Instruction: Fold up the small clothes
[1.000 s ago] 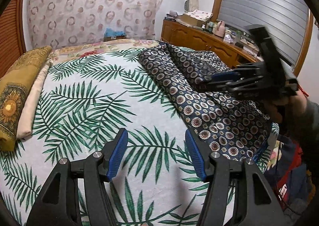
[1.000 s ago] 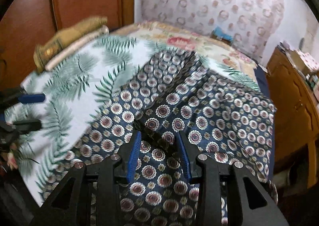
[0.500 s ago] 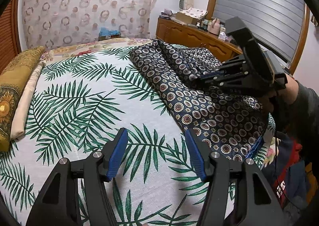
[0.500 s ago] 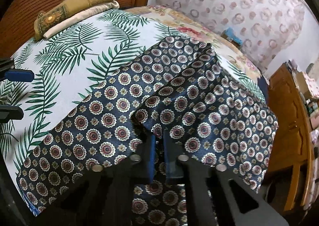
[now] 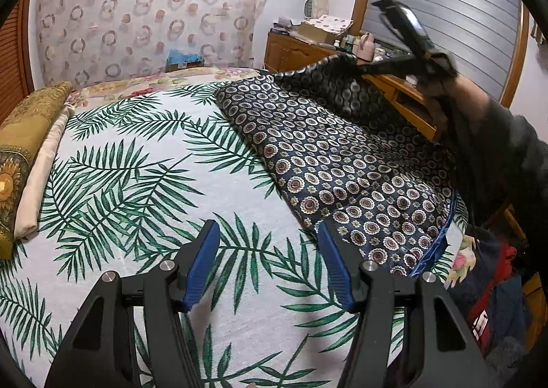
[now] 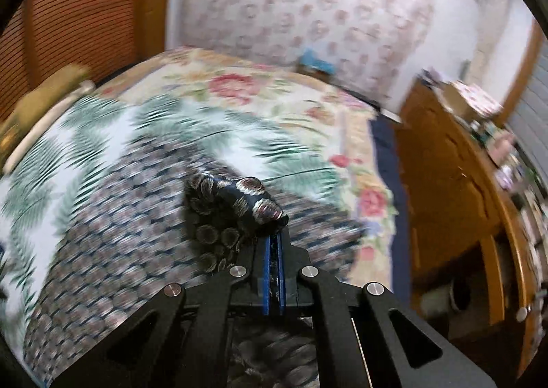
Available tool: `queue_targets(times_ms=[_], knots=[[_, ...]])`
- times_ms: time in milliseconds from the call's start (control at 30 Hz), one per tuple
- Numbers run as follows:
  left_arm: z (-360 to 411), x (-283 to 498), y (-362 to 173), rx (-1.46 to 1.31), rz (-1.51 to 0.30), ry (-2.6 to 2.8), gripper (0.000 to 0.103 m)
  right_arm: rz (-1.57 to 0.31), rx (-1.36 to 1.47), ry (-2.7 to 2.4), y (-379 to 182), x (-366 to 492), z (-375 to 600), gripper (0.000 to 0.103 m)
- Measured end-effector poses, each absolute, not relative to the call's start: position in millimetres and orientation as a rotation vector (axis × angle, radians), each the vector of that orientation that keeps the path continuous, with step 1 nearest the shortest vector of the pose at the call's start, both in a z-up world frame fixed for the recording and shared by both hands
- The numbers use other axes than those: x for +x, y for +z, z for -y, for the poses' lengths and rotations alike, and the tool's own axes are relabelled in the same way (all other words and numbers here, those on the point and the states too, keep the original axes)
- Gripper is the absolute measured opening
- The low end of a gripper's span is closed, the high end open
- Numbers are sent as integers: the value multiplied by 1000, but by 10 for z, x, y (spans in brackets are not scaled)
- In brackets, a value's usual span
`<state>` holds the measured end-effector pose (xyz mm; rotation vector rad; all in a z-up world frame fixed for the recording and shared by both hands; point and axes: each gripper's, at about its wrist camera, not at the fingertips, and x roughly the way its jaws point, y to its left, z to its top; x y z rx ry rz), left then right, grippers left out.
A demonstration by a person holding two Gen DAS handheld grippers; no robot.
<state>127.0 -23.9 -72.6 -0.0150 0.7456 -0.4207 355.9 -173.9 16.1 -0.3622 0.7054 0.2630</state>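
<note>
A dark navy garment (image 5: pixel 342 162) with a round medallion print lies on the right side of the bed. My right gripper (image 6: pixel 273 244) is shut on a bunched fold of the garment (image 6: pixel 236 203) and holds it raised above the bed; in the left wrist view the right gripper (image 5: pixel 366 67) lifts the far right part of the cloth. My left gripper (image 5: pixel 269 264) is open and empty, low over the palm-leaf bedspread (image 5: pixel 137 182), just left of the garment's near corner.
Folded gold and cream bedding (image 5: pixel 24 155) lies at the bed's left edge. A wooden dresser (image 5: pixel 308 49) with clutter stands to the right of the bed. A patterned curtain (image 5: pixel 147 11) hangs behind. Dark clothes (image 5: pixel 493 285) sit at the right of the bed.
My right gripper closed on the garment and then lifted the pinched fold up off the bed. My left gripper stayed open in about the same place.
</note>
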Motion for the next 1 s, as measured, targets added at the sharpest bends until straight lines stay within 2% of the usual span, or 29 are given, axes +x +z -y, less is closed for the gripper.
queue_targets(times_ms=[133, 200, 367, 433, 500, 700, 1000], knots=[[274, 1251, -724, -11, -745, -428, 61, -746, -273, 126, 109, 3925, 1980, 3], [287, 1246, -726, -9, -745, -434, 61, -759, -225, 73, 87, 4015, 2088, 16], [297, 1238, -722, -8, -739, -431, 61, -718, -106, 122, 172, 3905, 2235, 24], [303, 1242, -721, -8, -739, -430, 61, -700, -96, 161, 191, 3706, 2324, 31], [309, 1239, -714, -9, -737, -431, 61, -681, -95, 189, 210, 3515, 2328, 47], [340, 1227, -695, 1, -734, -427, 61, -612, -152, 288, 208, 2668, 2344, 49], [446, 1219, -702, 19, -742, -435, 61, -620, -118, 357, -267, 1734, 2560, 52]])
